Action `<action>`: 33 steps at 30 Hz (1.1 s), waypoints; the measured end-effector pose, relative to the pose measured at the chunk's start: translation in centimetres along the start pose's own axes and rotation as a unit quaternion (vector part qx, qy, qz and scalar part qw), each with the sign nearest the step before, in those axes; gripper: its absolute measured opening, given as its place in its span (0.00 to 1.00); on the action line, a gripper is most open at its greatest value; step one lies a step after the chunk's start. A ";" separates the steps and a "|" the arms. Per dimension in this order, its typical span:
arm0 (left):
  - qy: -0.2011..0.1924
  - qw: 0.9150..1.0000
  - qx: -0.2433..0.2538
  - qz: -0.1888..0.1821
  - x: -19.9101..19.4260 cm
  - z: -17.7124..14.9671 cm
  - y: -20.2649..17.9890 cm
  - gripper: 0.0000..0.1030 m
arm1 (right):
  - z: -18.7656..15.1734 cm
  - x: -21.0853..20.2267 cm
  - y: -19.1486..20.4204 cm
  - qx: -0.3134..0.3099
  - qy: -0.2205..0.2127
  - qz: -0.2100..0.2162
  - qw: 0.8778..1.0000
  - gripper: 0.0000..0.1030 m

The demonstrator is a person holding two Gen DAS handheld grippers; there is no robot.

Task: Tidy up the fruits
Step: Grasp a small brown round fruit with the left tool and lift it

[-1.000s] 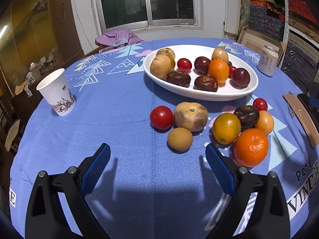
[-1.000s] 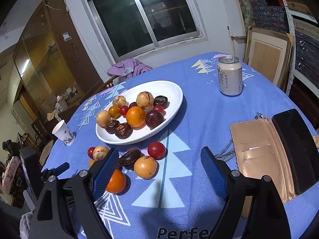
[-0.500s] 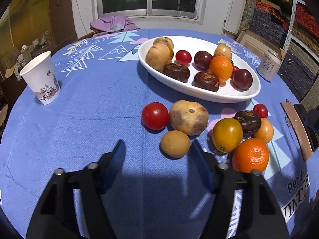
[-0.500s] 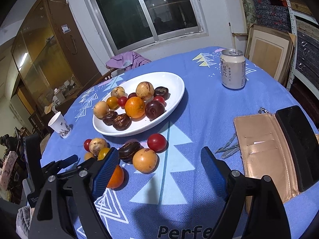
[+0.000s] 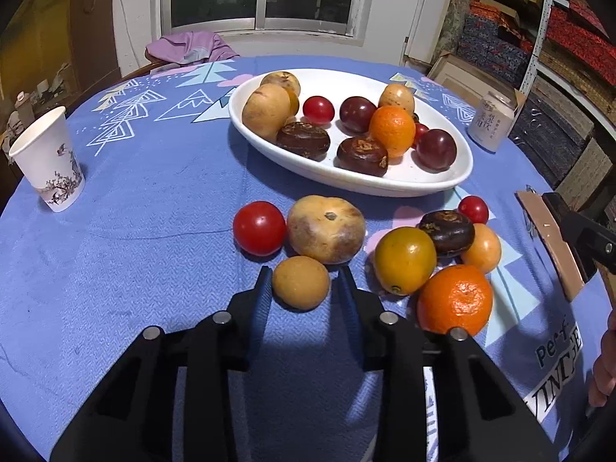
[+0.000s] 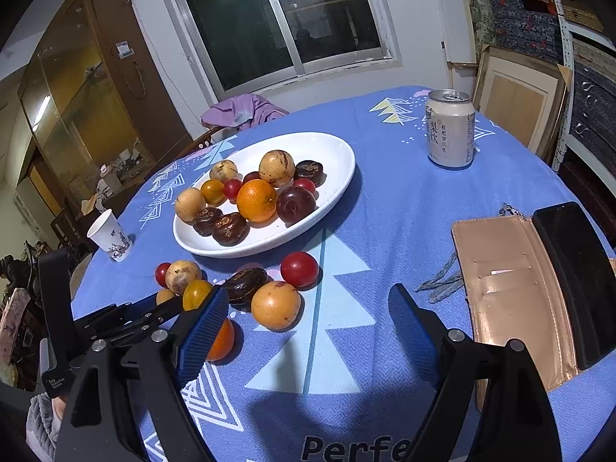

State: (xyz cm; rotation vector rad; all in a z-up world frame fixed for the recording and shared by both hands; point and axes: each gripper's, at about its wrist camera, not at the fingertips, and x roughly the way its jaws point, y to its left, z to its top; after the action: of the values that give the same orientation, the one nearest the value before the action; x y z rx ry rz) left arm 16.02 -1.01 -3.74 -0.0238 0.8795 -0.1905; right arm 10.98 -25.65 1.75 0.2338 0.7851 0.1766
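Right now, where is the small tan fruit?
In the left wrist view, the small tan fruit sits on the tablecloth between the left gripper fingers, just in front of the big brown fruit.

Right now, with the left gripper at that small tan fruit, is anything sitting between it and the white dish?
Yes. The large tan fruit lies right behind the small tan fruit, between it and the white dish, with a red tomato beside it. The left gripper, just closed on it, should lift over them.

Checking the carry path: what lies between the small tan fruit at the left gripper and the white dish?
In the left wrist view, a larger blotchy tan fruit lies between small tan fruit and white dish.
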 end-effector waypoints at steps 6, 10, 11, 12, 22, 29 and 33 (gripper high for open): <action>0.000 1.000 -0.003 -0.002 0.1 0.1 -0.1 0.28 | -0.2 0.4 0.2 -0.009 0.005 -0.005 1.000 0.84; -0.007 1.000 0.001 0.025 -0.4 -0.1 0.0 0.28 | -0.2 0.8 0.2 -0.019 0.006 -0.017 1.000 0.84; -0.009 0.999 0.006 0.034 -0.7 -0.3 0.0 0.28 | -0.2 0.9 -0.1 -0.014 0.008 -0.017 1.000 0.84; -0.010 0.999 0.008 0.038 -0.9 -0.5 0.2 0.28 | -0.1 0.9 -0.3 -0.010 0.009 -0.017 1.000 0.84; -0.012 0.997 -0.038 0.060 -4.0 -3.2 3.4 0.28 | -0.5 0.1 0.6 -0.034 -0.002 0.024 0.999 0.84; 0.001 0.997 -0.029 0.068 -3.1 -3.5 3.0 0.28 | -3.1 0.0 5.9 -0.154 -0.007 0.032 0.988 0.83; 0.008 0.997 -0.030 0.074 -2.8 -3.5 3.1 0.28 | -4.2 1.2 7.6 -0.194 0.001 0.011 0.981 0.82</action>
State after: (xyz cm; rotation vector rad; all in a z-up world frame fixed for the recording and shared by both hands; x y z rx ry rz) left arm 12.02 2.70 -4.13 -0.0143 0.8981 -0.0258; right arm 8.27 -17.49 0.19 -0.1278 0.7350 0.3457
